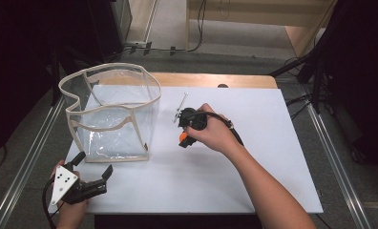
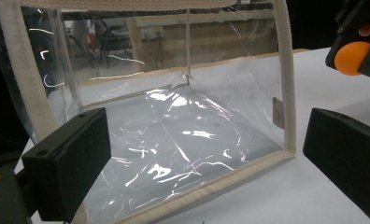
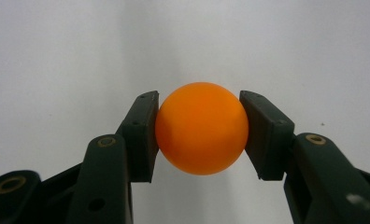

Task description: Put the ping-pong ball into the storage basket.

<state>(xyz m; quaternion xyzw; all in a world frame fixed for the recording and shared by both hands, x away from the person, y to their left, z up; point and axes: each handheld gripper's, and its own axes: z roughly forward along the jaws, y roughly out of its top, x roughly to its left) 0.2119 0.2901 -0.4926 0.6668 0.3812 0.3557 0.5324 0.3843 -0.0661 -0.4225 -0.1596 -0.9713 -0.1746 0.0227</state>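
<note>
- right tongs (image 3: pixel 199 135) are clamped on the orange ball (image 3: pixel 202 134), one jaw pressed on each side
- ball sits low over the white worktop (image 1: pixel 254 157), just right of the clear bag (image 1: pixel 111 114)
- bag's standing upright with its top open, cream trim round the edges
- left tongs (image 1: pixel 94 167) rest at the near left corner, jaws wide apart, nothing in them, pointing at the bag
</note>
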